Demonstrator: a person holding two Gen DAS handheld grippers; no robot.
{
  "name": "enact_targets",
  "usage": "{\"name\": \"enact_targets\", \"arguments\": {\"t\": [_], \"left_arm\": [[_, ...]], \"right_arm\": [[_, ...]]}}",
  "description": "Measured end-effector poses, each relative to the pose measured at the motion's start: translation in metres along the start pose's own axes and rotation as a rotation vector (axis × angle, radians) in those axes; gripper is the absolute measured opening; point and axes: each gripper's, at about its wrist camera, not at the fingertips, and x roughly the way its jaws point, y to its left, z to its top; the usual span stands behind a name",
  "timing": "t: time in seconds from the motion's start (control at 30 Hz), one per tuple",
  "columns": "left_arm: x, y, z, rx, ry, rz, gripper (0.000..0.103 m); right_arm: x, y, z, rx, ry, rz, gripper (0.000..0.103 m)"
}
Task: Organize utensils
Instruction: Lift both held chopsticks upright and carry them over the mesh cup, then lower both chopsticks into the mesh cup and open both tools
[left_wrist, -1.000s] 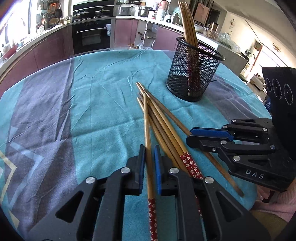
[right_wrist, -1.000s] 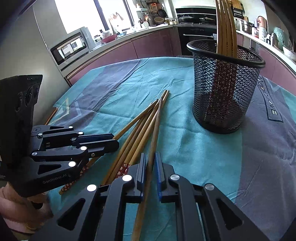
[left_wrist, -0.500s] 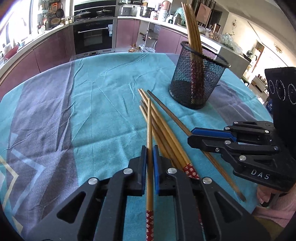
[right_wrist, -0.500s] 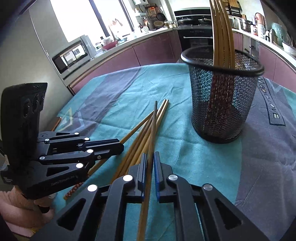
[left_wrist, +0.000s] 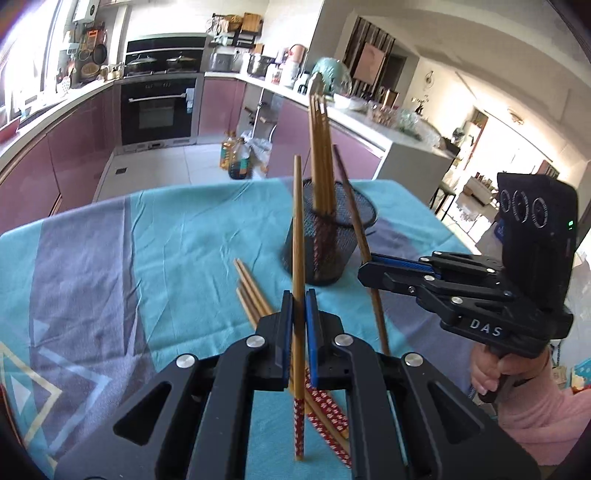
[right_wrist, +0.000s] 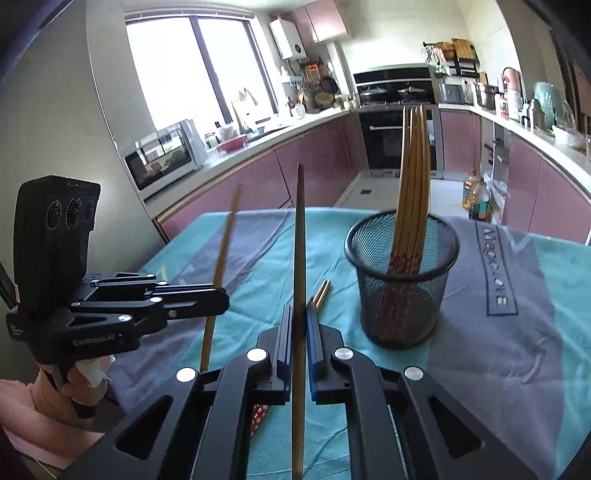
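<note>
You are holding one chopstick in each tool, both raised off the table (left_wrist: 177, 236) and pointing up, probably so that each can be dropped end-first into the mesh holder (right_wrist: 402, 288). The left gripper (left_wrist: 295, 317) has its fingers clamped together on a light bamboo chopstick (left_wrist: 297, 229), gripping it above its red patterned end. The right gripper (right_wrist: 296, 325) has its fingers closed on a darker chopstick (right_wrist: 299, 240), held near its middle.

You are keeping both sticks close to vertical, which looks sensible: the holder already has a bundle of chopsticks (right_wrist: 412, 177) standing in it, leaving only part of the opening free.

The left wrist view is showing you what the right one mostly hides: the loose chopsticks (left_wrist: 251, 291) lying on the teal cloth just in front of the holder and waiting to be collected. The right wrist view is giving you the better look down into the holder's open rim, with only two stick tips visible beside it.
</note>
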Motion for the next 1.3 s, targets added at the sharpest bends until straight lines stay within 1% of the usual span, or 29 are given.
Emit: {"name": "enact_targets", "arguments": {"t": [0.23, 0.4, 0.73, 0.97, 1.1, 1.2, 1.3], "left_arm": [[-0.026, -0.007, 0.022, 0.009, -0.076, -0.047, 0.007], [-0.033, -0.011, 0.042, 0.007, -0.128, -0.070, 0.007], [-0.036, -0.018, 0.091, 0.006, -0.233, -0.063, 0.007], [-0.041, -0.025, 0.115, 0.019, -0.290, -0.073, 0.007], [-0.037, -0.031, 0.126, 0.033, -0.309, -0.074, 0.007], [-0.031, -0.036, 0.131, 0.053, -0.311, -0.049, 0.007], [-0.017, -0.039, 0.133, 0.071, -0.289, -0.018, 0.007]], "right_arm": [[-0.024, -0.008, 0.015, 0.003, -0.080, -0.006, 0.006], [-0.036, -0.011, 0.030, -0.018, -0.133, -0.013, 0.006], [-0.059, -0.021, 0.072, -0.044, -0.225, -0.028, 0.006], [-0.074, -0.029, 0.092, -0.057, -0.296, -0.056, 0.006], [-0.076, -0.038, 0.100, -0.047, -0.323, -0.071, 0.006], [-0.070, -0.043, 0.103, -0.044, -0.326, -0.090, 0.006], [-0.061, -0.046, 0.102, -0.052, -0.316, -0.120, 0.006]]}}
